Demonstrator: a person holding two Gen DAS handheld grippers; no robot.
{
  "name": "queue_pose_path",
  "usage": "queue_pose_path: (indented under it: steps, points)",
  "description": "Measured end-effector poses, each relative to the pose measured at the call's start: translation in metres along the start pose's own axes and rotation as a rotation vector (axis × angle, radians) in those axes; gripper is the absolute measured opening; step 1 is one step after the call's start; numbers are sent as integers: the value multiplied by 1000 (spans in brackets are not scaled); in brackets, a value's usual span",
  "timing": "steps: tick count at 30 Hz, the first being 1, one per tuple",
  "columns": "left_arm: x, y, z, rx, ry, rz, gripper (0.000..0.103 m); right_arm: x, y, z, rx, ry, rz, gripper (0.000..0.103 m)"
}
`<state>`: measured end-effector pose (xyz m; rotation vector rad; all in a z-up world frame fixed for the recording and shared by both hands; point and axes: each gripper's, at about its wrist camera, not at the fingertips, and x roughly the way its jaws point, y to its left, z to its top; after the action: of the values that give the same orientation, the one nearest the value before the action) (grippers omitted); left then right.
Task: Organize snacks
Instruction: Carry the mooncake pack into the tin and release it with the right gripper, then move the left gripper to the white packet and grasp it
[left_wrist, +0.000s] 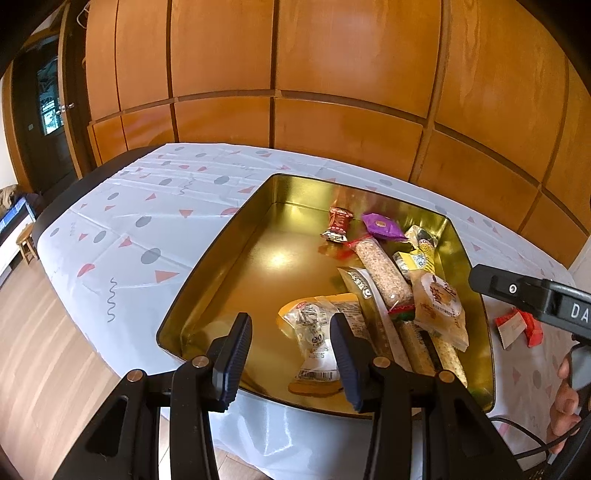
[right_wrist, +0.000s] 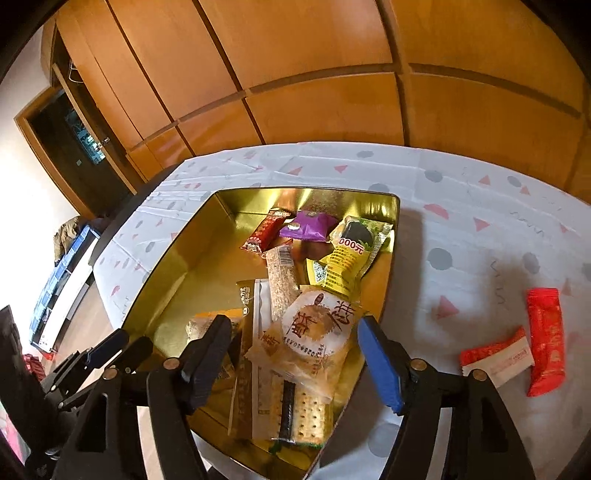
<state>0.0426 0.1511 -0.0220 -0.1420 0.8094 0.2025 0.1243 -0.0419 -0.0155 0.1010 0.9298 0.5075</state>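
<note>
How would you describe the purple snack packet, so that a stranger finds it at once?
Look in the gold tin on the patterned tablecloth. At its far end, the purple packet lies between a red-brown bar and a yellow packet. It is the only purple wrapper.

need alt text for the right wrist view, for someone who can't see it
An open right gripper hovers over a gold tin full of wrapped snacks, a round pastry packet lying between its fingers. Two red packets lie outside the tin on the patterned tablecloth.
</note>
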Motion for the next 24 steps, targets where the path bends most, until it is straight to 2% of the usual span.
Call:
queue_pose_path:
  steps: [5, 11, 17, 24]
  points:
    - [-3, -5, -2, 13, 0, -4, 45, -10, 1, -6, -21, -26, -16, 77]
    - [-7, -10, -2, 29, -10, -7, 45, -28, 0, -9, -73, -80, -66, 86]
    - [-7, -17, -3, 48, -6, -11, 44, -57, -17, -10, -131, -163, -164, 95]
    - [-9, -27, -4, 80, -7, -18, 44, -80, -42, -13, -194, -202, -293, 103]
